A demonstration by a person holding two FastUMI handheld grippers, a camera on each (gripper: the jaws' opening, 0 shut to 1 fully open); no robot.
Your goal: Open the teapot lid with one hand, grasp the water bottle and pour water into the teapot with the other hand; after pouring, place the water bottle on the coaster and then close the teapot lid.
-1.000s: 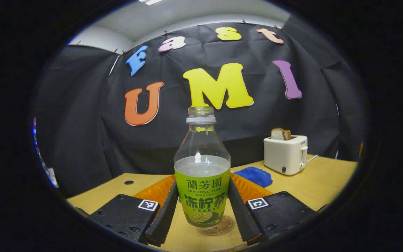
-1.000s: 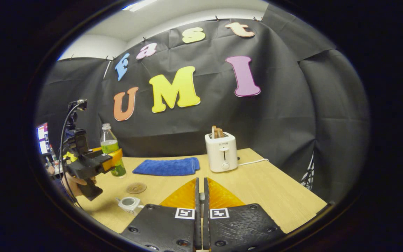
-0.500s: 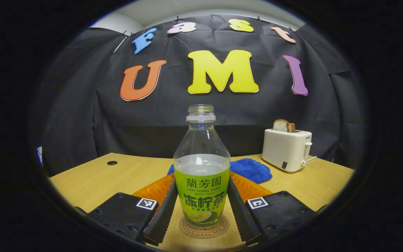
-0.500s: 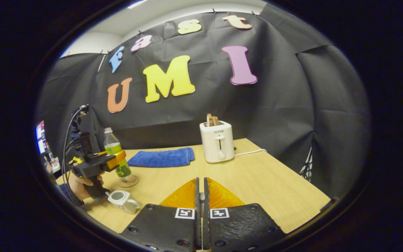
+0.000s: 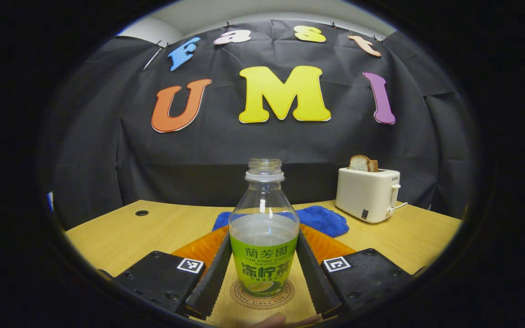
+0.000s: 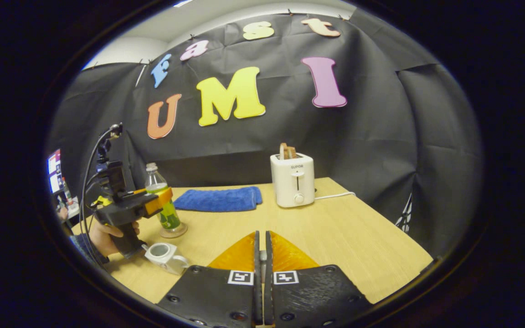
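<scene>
- Since a second ago, water bottle [image 5: 264, 241] came down onto coaster [image 5: 262, 297].
- Left gripper [image 5: 262, 278] fingers flanked bottle; contact unclear.
- Right gripper [image 6: 260, 273] closed, empty.
- One teapot [image 6: 166, 256], lidless.

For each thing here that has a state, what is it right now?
water bottle: uncapped, upright, part full, standing on the coaster
left gripper: jaws either side of the bottle, contact unclear
right gripper: jaws shut; anything between them is hidden
teapot: lid off, open top
toaster: bread in its slots
blue cloth: folded, flat on the table
</scene>
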